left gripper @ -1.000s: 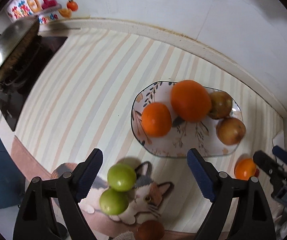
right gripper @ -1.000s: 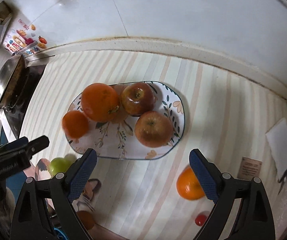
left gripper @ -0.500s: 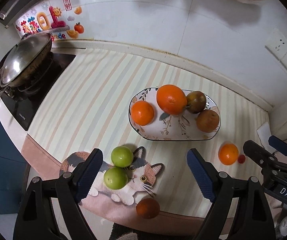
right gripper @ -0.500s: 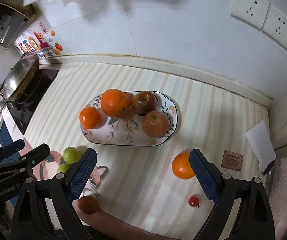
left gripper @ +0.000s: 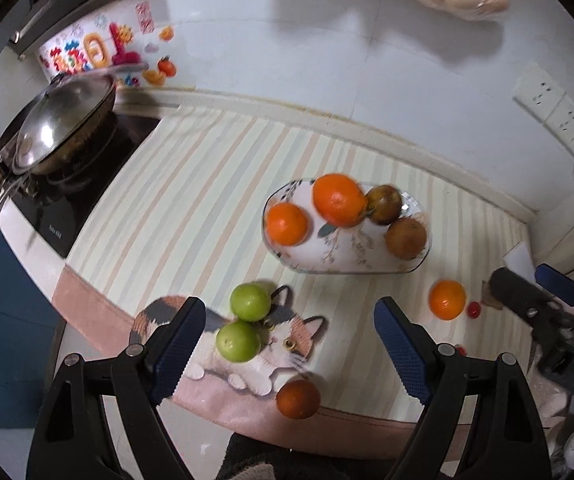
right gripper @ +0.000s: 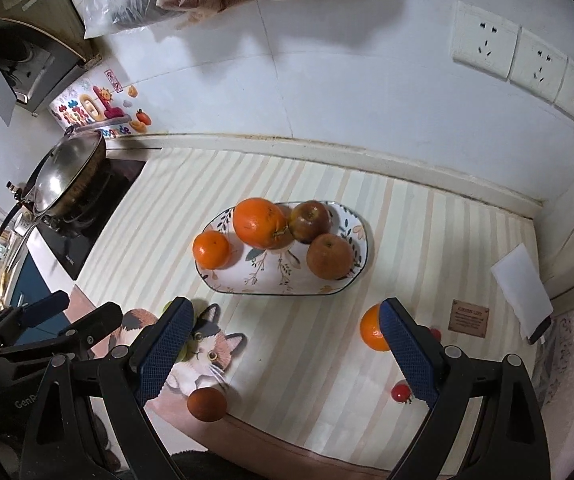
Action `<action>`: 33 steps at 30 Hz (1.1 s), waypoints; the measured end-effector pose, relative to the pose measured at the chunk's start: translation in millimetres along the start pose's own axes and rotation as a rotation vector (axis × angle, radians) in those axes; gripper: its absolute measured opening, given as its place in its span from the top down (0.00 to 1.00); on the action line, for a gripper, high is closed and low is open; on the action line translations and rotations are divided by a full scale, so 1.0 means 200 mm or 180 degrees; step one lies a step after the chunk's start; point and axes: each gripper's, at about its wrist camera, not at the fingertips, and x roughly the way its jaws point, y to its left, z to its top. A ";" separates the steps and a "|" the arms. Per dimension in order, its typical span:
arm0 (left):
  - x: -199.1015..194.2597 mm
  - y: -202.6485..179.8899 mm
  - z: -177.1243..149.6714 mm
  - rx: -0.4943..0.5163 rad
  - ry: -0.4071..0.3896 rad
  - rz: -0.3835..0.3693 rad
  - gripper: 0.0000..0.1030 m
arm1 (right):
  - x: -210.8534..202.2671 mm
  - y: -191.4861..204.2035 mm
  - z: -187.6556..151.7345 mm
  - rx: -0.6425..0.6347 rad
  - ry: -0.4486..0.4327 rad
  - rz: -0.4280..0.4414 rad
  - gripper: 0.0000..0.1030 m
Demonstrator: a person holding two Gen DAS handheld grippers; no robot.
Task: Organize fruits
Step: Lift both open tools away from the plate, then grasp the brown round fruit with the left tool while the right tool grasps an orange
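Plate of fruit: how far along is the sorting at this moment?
Done: the plate holds two oranges and two apples. In hand: nothing; the left gripper and the right gripper are both open and empty. Left: two green fruits on the cat mat, a loose orange, a dark reddish fruit at the counter's edge, and small red tomatoes.

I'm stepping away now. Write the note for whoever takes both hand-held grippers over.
Left hand-held gripper: open, empty, above the counter's front.
Right hand-held gripper: open, empty.
On the oval floral plate: a large orange, a small orange and two reddish-brown apples.
Off the plate: two green apples on the cat-print mat, a dark red-orange round fruit at the front edge, an orange right of the plate, small red tomatoes beside it.
Left: move the loose fruit.
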 end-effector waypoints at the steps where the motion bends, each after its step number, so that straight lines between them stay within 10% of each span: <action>1: 0.04 0.01 -0.02 -0.0012 0.0088 0.0001 0.16 | 0.02 -0.01 -0.01 0.0024 0.0039 0.0031 0.07; 13: 0.69 0.05 -0.34 -0.0333 0.1504 -0.0286 0.16 | 0.46 -0.42 -0.21 0.0562 0.0674 -0.0034 0.07; 18: 0.89 0.02 -0.45 -0.0384 0.1887 -0.0292 0.17 | 0.63 -0.59 -0.26 0.0720 0.0813 -0.0067 0.22; 22: 0.98 -0.04 -0.50 -0.0210 0.1981 -0.0192 0.47 | 0.75 -0.66 -0.22 0.0771 0.0835 -0.0131 0.23; 33: 0.96 -0.18 -0.40 0.0013 0.1639 -0.0088 0.48 | 1.08 -0.70 -0.18 0.0741 0.1138 -0.0202 0.33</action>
